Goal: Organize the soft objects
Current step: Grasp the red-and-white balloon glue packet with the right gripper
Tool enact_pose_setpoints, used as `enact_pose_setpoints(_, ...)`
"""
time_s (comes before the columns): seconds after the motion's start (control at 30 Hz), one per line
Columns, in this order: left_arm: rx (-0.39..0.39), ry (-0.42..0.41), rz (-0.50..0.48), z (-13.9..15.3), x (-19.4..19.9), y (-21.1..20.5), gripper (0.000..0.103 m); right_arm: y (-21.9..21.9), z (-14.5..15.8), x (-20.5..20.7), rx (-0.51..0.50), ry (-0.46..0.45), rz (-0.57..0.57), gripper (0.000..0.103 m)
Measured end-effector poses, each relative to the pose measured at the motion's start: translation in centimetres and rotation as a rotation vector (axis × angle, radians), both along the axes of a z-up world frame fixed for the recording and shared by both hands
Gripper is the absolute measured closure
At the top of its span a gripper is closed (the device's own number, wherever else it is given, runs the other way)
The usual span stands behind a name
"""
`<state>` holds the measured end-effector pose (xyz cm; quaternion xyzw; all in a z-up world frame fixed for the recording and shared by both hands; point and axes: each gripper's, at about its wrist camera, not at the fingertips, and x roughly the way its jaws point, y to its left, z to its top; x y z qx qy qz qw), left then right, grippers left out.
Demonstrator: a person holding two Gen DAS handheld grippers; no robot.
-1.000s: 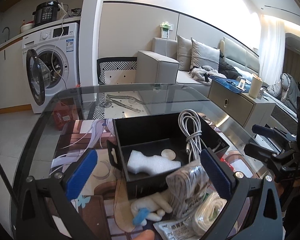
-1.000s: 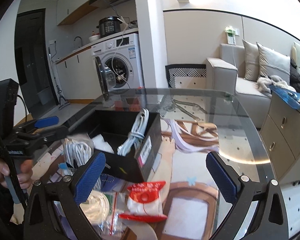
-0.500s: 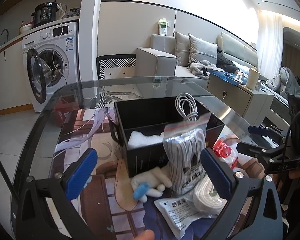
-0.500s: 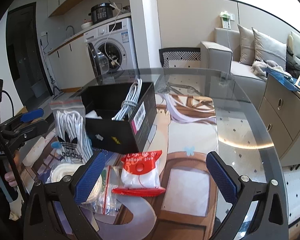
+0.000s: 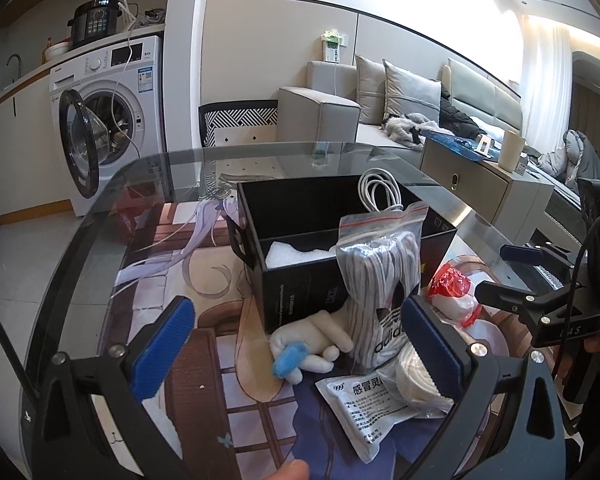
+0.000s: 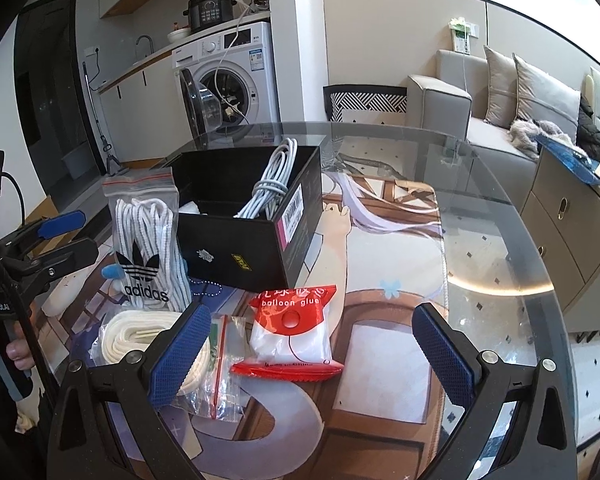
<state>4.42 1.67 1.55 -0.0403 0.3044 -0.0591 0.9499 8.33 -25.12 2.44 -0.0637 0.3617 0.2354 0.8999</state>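
Note:
A black box on the glass table holds a coiled white cable and white foam. An adidas bag of shoelaces leans upright against the box's near side. Beside it lie a small white plush with a blue piece, a medicine packet, a bag of cream lace and a red balloon glue pack. My left gripper is open and empty, near the plush. My right gripper is open and empty, above the glue pack.
The round glass table has a printed mat under the items. A washing machine, a sofa and a low cabinet stand around it.
Both grippers have pulled back and away from the box. The adidas bag now leans upright against the box; a second ago it was close up between the left fingers.

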Motion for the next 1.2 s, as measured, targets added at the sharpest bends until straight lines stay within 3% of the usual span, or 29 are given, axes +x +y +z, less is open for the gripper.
enact_pose_setpoints(0.5,0.005,0.024,-0.015,-0.5,0.1,-0.5,0.0,0.0,-3.3,2.1,-0.031,0.14,-0.068,0.001)
enact_pose_setpoints(1.0,0.012,0.036,-0.024,-0.9,0.0,-0.7,0.0,0.5,-3.6,2.5,-0.069,0.138,-0.105,0.001)
enact_pose_setpoints(1.07,0.013,0.035,-0.025,-0.9,0.0,-0.8,0.0,0.6,-3.6,2.4,-0.071,0.135,-0.104,0.002)
enact_pose_setpoints(1.2,0.013,0.03,-0.029,-0.9,-0.1,-1.1,0.0,0.9,-3.6,2.4,-0.077,0.127,-0.095,0.014)
